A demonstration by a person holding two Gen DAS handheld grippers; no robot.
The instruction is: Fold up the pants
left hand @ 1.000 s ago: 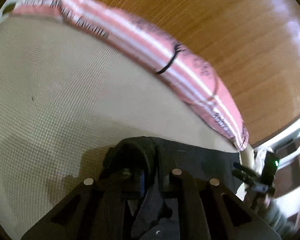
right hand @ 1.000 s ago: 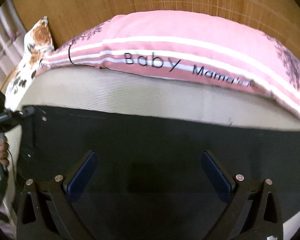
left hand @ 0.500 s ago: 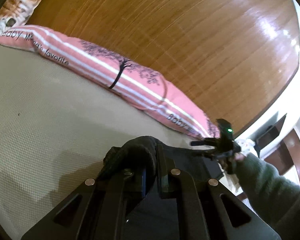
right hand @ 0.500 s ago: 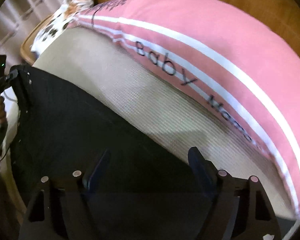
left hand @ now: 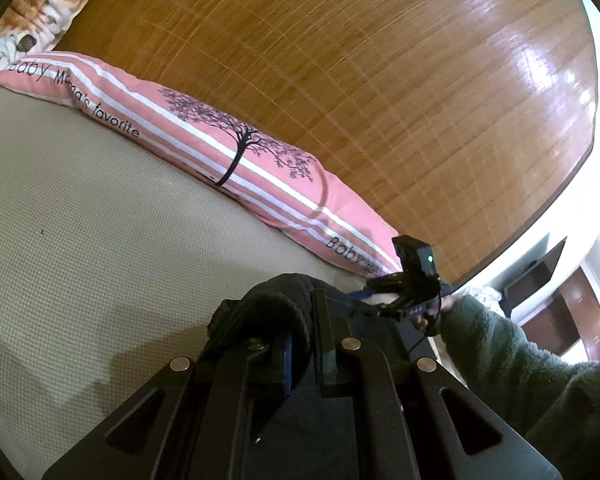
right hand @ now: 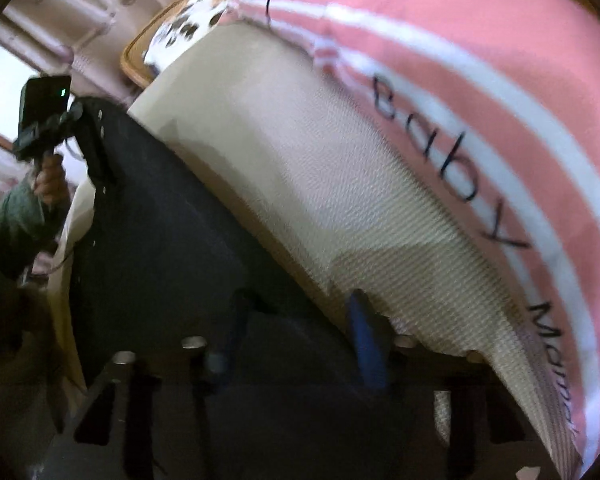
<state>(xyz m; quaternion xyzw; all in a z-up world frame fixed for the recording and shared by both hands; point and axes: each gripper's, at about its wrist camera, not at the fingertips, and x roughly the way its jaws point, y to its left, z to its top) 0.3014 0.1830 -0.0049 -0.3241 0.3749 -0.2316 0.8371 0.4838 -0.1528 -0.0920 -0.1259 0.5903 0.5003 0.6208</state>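
dark fabric, the pants point(right hand: 172, 264), lay partly lifted over a beige woven mattress point(left hand: 100, 240), with a pink striped pillow point(left hand: 260, 176) along the far edge against a wooden headboard point(left hand: 380, 80). our left gripper point(left hand: 300, 344) was pressed together on a bunched corner of the pants at the near left. our right gripper point(right hand: 296, 336) sat at the pants' far edge on the right with its blue pads apart; the blur kept us from telling whether it gripped cloth. we judged the fold was just starting: next, both corners need carrying together across the garment.
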